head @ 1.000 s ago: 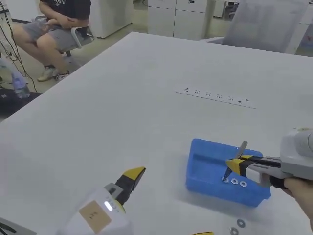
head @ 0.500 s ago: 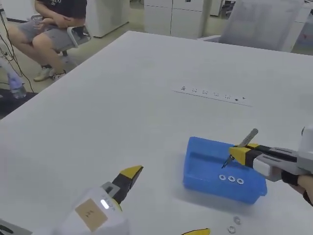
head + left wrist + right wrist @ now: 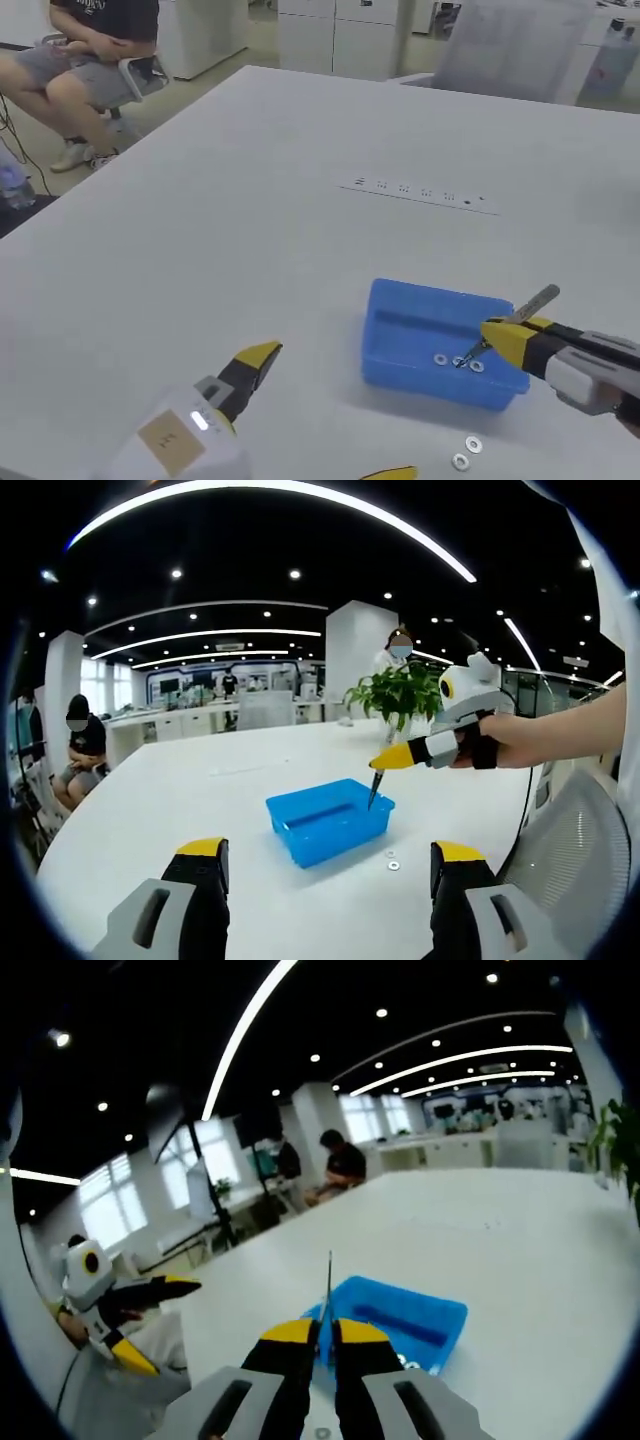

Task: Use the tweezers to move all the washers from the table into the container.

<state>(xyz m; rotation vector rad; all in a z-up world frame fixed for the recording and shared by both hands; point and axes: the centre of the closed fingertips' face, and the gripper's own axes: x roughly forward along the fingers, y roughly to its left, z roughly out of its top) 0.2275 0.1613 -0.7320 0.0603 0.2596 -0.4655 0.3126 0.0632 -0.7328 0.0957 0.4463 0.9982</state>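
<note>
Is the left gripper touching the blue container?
Apart. The head view shows bare table between the left gripper and the blue container.

The left gripper [image 3: 328,413], to the near left of the blue container [image 3: 420,380], has a rounded pale grey body. On top it carries a tan label and a small lit white lamp. Its black jaws end in yellow tips, and each grey jaw base has an oblong slot. The right gripper [image 3: 497,332], at the container's right, is white and grey with a black collar and yellow tips. Above the container in the left gripper view, a black strap [image 3: 480,752] wraps the hand [image 3: 510,740], and a thin dark cable [image 3: 522,820] hangs below it.
</note>
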